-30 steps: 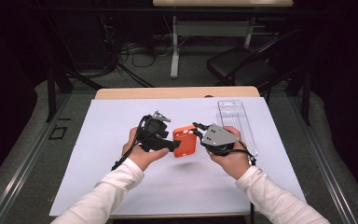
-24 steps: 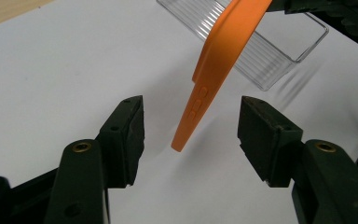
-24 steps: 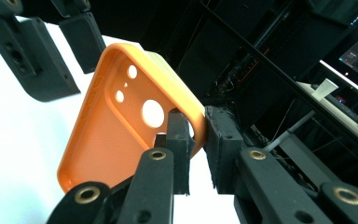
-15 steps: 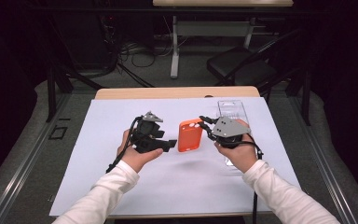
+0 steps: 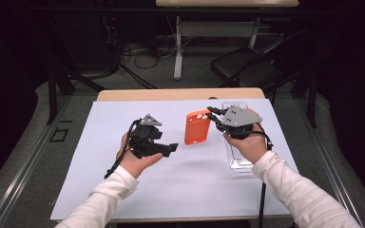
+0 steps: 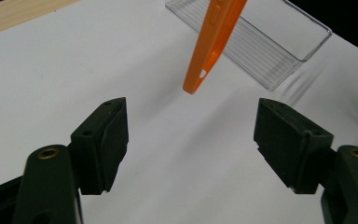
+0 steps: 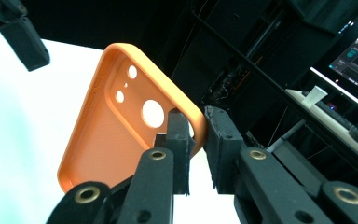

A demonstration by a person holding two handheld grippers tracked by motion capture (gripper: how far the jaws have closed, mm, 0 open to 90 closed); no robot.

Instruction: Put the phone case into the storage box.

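Handover done: left claw [image 5: 171, 148] just opened, now empty, while right claw [image 5: 212, 115] clamps the orange phone case [image 5: 197, 127] by its rim, aloft over the white counter [image 5: 100, 190] and carried toward the clear tray [image 5: 240, 164]. Camera cutouts and hollow inside plain in right gripper view; thin edge-on profile in left gripper view.

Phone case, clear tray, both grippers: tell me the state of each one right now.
Phone case: orange, empty, held off the table by its edge.
Clear tray: empty, flat on the table.
Left gripper: open, jaws have just been opening, nothing between them.
Right gripper: shut on the phone case.
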